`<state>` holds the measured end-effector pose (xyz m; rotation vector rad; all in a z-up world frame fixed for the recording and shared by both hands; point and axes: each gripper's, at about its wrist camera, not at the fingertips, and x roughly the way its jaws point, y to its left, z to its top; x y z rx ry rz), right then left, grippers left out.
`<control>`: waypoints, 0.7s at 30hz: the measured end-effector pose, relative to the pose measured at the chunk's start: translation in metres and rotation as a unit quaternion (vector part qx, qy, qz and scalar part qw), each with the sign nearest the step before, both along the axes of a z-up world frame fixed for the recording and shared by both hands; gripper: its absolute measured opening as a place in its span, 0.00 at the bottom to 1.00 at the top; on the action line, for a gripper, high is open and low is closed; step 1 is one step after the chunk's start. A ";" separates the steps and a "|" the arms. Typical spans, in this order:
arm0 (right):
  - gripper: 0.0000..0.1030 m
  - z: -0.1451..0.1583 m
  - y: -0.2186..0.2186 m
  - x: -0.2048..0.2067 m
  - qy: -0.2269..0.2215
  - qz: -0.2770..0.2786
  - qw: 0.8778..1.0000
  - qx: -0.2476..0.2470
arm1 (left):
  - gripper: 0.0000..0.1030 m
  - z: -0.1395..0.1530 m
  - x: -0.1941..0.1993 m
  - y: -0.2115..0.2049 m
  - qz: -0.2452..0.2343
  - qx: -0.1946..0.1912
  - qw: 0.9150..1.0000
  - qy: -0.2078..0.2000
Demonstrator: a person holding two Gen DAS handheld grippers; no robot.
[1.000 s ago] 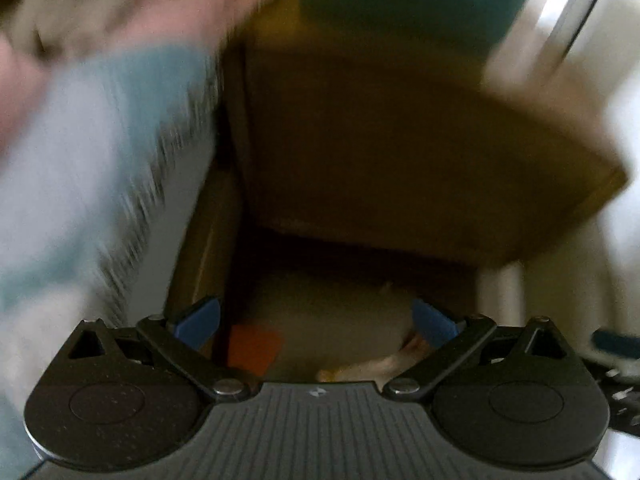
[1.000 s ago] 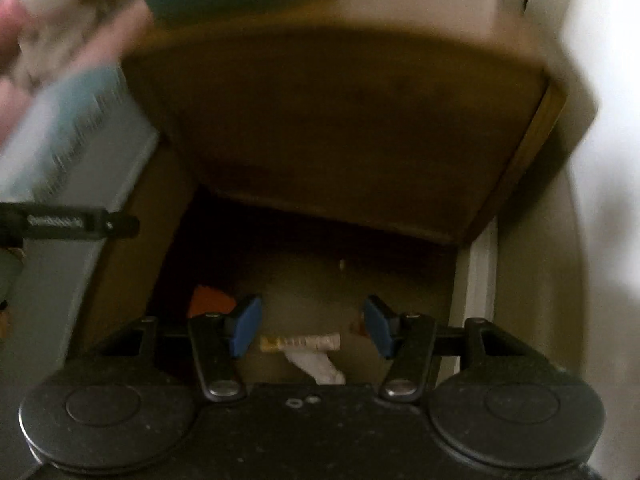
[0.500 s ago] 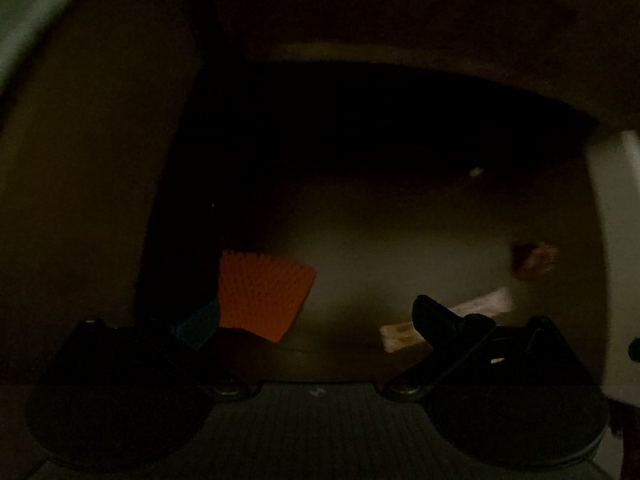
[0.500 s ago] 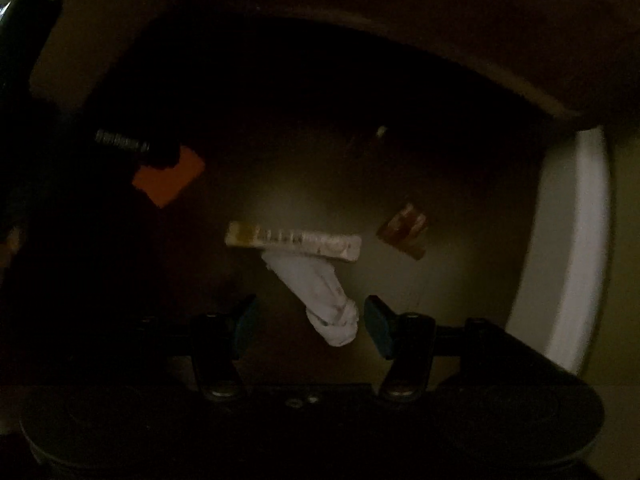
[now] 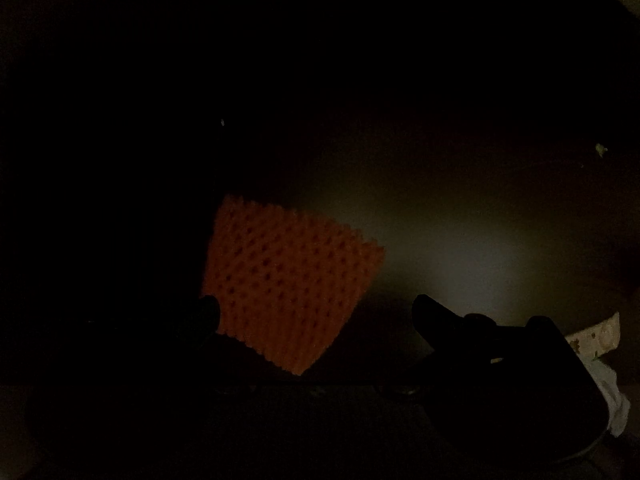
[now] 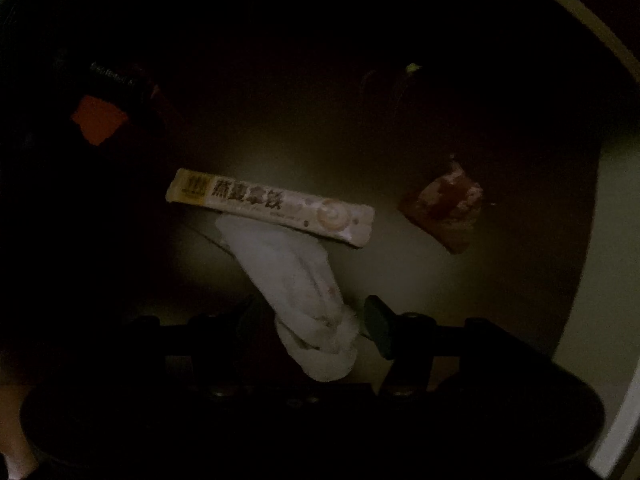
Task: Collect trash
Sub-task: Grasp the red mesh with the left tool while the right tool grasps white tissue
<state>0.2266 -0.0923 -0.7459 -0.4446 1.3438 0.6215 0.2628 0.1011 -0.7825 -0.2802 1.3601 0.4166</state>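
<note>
Both grippers are low in a dark space under furniture. In the left wrist view an orange dimpled foam sheet (image 5: pixel 288 280) lies on the floor, its lower part between the fingers of my open left gripper (image 5: pixel 316 314). In the right wrist view a crumpled white tissue (image 6: pixel 296 288) lies between the fingers of my open right gripper (image 6: pixel 312 320). A cream stick-shaped sachet (image 6: pixel 272 208) rests across the tissue's far end. A reddish-brown wrapper (image 6: pixel 444 208) lies to the right. The orange sheet (image 6: pixel 98 120) also shows at far left, by the left gripper's body.
A small pale scrap (image 6: pixel 412 68) lies further back on the floor. A white baseboard or wall (image 6: pixel 616 240) curves along the right side. The furniture's underside overhead and the space to the left are too dark to read. The sachet's end (image 5: pixel 592 332) shows at the left view's right edge.
Both grippers have moved forward and lower under the furniture. The orange sheet and the tissue now sit closer, between the respective fingers. The view has grown darker.
</note>
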 end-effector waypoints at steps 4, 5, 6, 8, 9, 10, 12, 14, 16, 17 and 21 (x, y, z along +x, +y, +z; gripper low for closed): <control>0.55 -0.004 0.004 0.000 0.002 0.004 1.000 0.002 | 0.91 -0.005 -0.001 0.008 0.020 -0.013 1.000 0.002; 0.55 -0.006 0.005 0.000 0.002 0.003 1.000 0.003 | 0.89 -0.006 -0.002 0.009 0.020 -0.009 1.000 0.003; 0.54 -0.007 0.006 0.000 0.002 0.003 1.000 0.003 | 0.87 -0.007 -0.003 0.009 0.017 -0.006 1.000 0.002; 0.54 -0.010 0.007 0.000 0.006 0.002 1.000 0.002 | 0.82 -0.006 -0.006 0.006 0.010 0.001 1.000 0.000; 0.53 -0.011 0.008 0.000 0.006 0.003 1.000 -0.002 | 0.77 -0.005 -0.008 0.005 0.010 0.004 1.000 -0.002; 0.53 -0.012 0.009 -0.001 0.004 0.005 1.000 -0.004 | 0.74 -0.004 -0.009 0.005 0.011 0.008 1.000 -0.003; 0.30 -0.012 0.010 -0.003 0.000 0.006 1.000 -0.013 | 0.57 -0.001 -0.011 0.004 0.017 0.016 1.000 -0.004; 0.07 -0.017 0.012 -0.005 0.001 0.000 1.000 -0.030 | 0.41 0.004 -0.014 0.004 0.026 0.028 0.999 0.002; 0.05 -0.013 0.009 -0.009 0.000 -0.006 1.000 -0.028 | 0.29 0.007 -0.018 0.005 0.039 0.034 0.999 0.006; 0.04 -0.010 0.008 -0.011 -0.002 -0.006 1.000 -0.028 | 0.21 0.009 -0.019 0.005 0.044 0.033 0.998 0.007; 0.03 0.015 -0.001 -0.022 -0.004 -0.007 1.000 -0.021 | 0.18 0.020 -0.026 -0.001 0.045 0.032 0.998 0.013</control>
